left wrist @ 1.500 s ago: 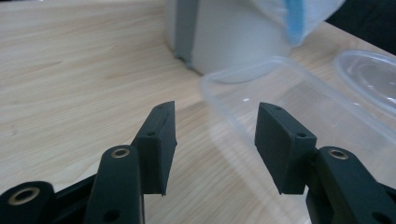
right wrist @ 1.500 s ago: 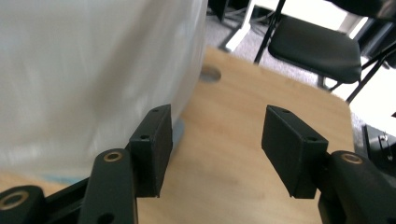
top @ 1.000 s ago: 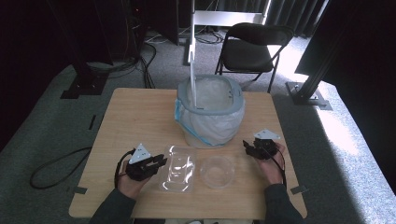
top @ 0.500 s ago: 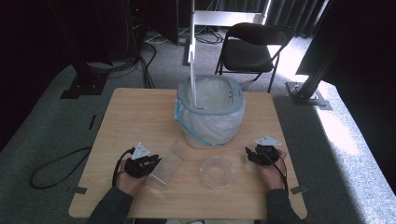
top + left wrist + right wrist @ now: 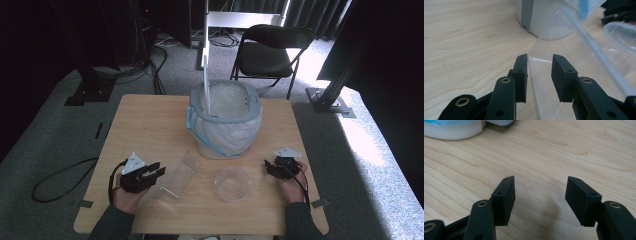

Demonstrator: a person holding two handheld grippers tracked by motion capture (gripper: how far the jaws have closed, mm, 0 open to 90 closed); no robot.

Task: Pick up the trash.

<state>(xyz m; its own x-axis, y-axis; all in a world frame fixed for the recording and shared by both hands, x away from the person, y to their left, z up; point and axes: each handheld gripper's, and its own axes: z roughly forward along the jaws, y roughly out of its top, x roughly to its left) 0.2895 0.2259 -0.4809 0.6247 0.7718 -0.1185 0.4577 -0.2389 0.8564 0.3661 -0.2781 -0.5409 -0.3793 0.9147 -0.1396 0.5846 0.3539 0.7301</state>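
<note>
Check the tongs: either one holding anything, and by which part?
Nothing is gripped. The left tongs, jaws just opening, straddle the clear flat plastic lid's rim without pressing. The right tongs are open over bare table.

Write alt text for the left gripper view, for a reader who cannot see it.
The left hand-held gripper has its two black jaws apart around the thin edge of a clear plastic lid, having just been opening, with a gap on either side of the edge. The lid leans over a light wooden table, with a white bin behind and a clear bowl at right.
</note>
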